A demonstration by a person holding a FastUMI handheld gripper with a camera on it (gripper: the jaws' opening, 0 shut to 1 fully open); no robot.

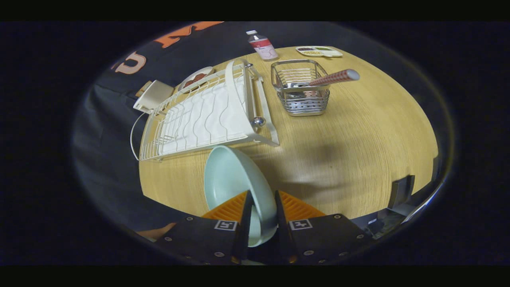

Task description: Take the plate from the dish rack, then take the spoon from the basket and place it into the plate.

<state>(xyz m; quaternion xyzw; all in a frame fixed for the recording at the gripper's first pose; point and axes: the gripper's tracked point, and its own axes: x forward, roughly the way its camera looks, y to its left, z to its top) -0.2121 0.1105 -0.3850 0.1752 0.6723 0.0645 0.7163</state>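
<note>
Plate (233, 179) rim btwn gripper (261, 199) fingers, clamped.

No readable words here: the bottle (263, 46) far beyond the fingers carries a label too blurred to make out, and the gripper (261, 201) shows only square markers.

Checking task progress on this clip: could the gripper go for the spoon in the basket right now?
Probably not yet: the gripper is shut on the plate. The spoon leans out of the basket beyond, with bare table between.
</note>
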